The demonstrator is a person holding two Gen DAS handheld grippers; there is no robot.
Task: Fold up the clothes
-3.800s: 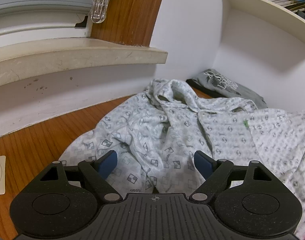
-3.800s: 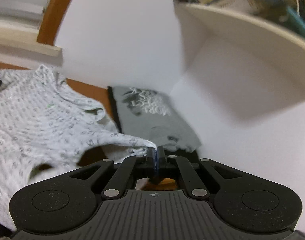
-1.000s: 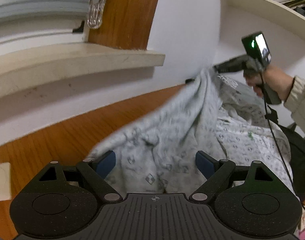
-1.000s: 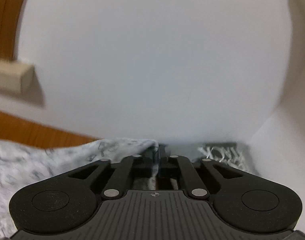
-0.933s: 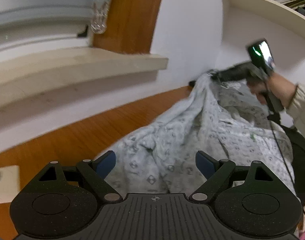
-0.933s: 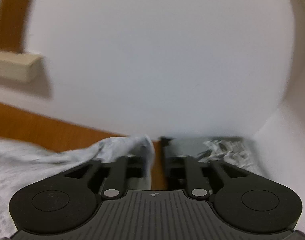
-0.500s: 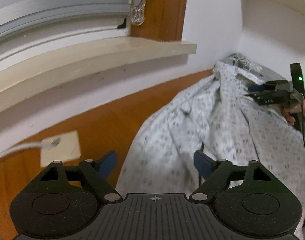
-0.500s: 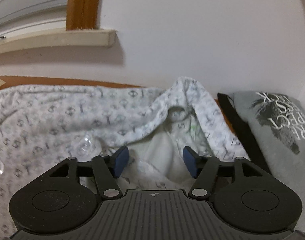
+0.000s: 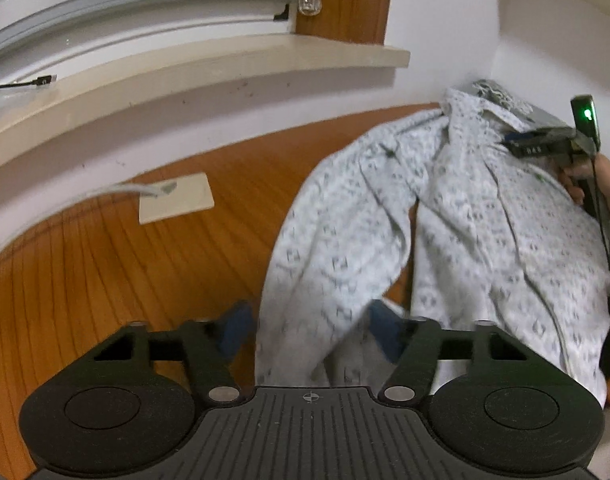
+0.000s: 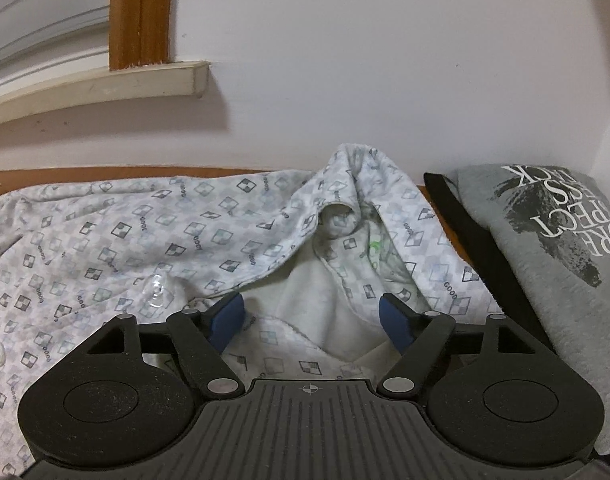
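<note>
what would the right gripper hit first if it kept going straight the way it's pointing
Most likely the patterned shirt: the right gripper, jaws opening with nothing pinched, points down at the pale inner lining near its collar. Depth is hard to judge, but no other thing lies in that line.

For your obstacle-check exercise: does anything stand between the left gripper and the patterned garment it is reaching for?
Nothing visible does. The left gripper already has a fold of the patterned garment between its closing jaws, with only bare wooden tabletop beside it.
</note>
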